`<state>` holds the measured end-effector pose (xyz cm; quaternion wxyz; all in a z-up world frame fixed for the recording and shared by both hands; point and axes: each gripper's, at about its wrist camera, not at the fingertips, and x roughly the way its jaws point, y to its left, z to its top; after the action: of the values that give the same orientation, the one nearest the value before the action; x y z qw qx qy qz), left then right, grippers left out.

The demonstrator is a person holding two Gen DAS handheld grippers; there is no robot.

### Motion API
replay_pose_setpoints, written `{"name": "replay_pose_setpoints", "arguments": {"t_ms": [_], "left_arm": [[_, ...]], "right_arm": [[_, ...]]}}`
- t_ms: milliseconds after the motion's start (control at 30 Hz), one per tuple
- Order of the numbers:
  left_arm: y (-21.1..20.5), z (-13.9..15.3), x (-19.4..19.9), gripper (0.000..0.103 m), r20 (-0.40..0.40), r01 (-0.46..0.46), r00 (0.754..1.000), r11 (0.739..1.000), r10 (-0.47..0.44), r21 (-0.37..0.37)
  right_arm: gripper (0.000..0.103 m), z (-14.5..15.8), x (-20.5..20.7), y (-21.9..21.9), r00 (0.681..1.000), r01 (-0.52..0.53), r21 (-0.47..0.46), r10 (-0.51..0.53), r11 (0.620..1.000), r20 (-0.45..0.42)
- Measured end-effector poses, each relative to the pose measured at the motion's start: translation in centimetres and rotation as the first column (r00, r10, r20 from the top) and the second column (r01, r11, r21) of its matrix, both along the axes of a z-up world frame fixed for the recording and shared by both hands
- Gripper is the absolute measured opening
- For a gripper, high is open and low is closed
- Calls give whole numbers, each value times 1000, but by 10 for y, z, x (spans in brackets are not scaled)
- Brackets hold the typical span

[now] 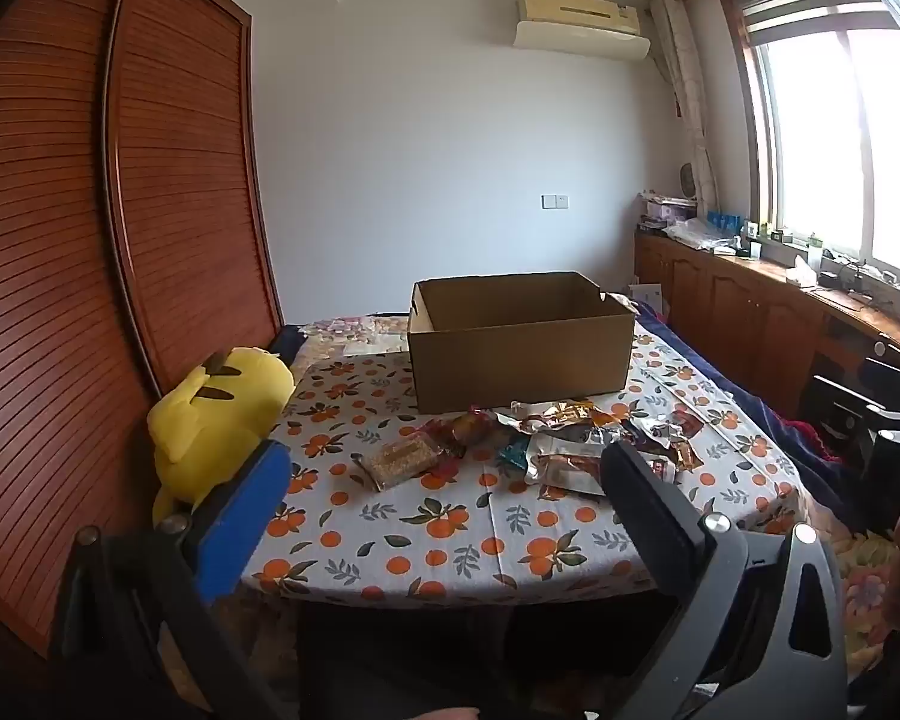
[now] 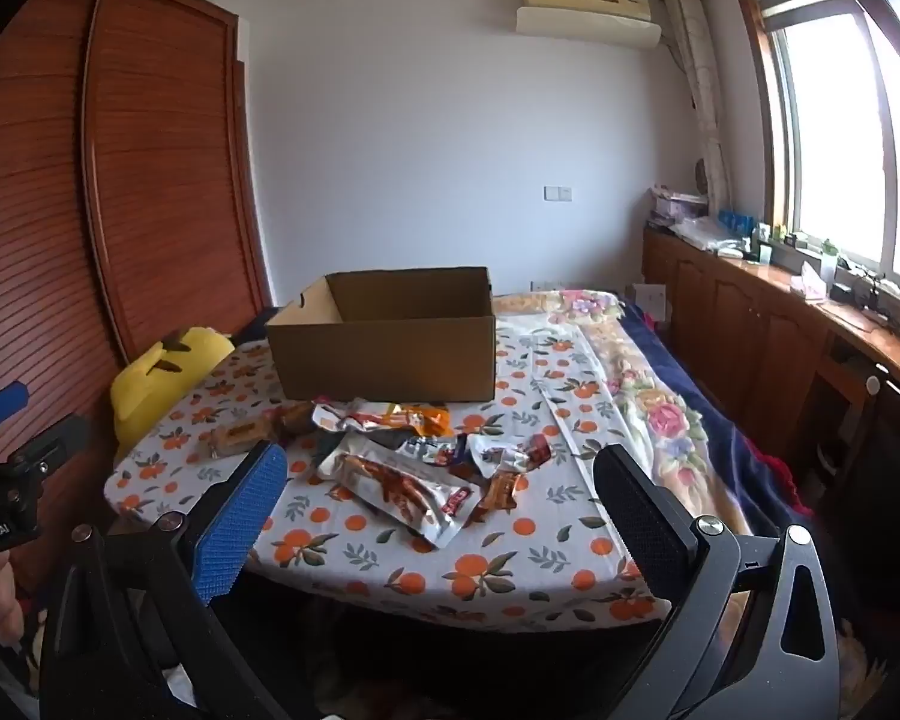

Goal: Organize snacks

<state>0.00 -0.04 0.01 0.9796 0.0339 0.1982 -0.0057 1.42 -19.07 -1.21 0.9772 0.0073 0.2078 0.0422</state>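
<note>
An open brown cardboard box (image 1: 519, 342) (image 2: 384, 336) stands at the far side of a table with an orange-print cloth (image 1: 426, 534) (image 2: 510, 546). In front of it lies a loose pile of snack packets (image 1: 576, 450) (image 2: 414, 456), among them a clear pack of brown bars (image 1: 399, 461) (image 2: 234, 438) and a long silver-and-red pouch (image 2: 402, 495). My left gripper (image 1: 444, 480) hovers open before the table's near edge, nothing between its fingers. My right gripper (image 2: 444, 480) is likewise open and empty, short of the pile. The left gripper's body (image 2: 6, 474) shows at the right wrist view's left edge.
A yellow plush toy (image 1: 216, 420) (image 2: 162, 372) leans at the table's left edge against a slatted wooden wardrobe (image 1: 120, 228). A bed with a floral and dark blue cover (image 2: 678, 414) lies to the right, then low wooden cabinets (image 2: 750, 324) under a window.
</note>
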Motion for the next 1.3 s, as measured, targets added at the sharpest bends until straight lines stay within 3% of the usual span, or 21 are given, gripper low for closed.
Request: {"name": "replay_pose_setpoints", "arguments": {"t_ms": [1300], "left_arm": [[-1, 4, -7, 103, 10, 0, 1000, 1000, 0, 6]], "right_arm": [[103, -2, -3, 2, 1000, 11, -11, -10, 1000, 7]]}}
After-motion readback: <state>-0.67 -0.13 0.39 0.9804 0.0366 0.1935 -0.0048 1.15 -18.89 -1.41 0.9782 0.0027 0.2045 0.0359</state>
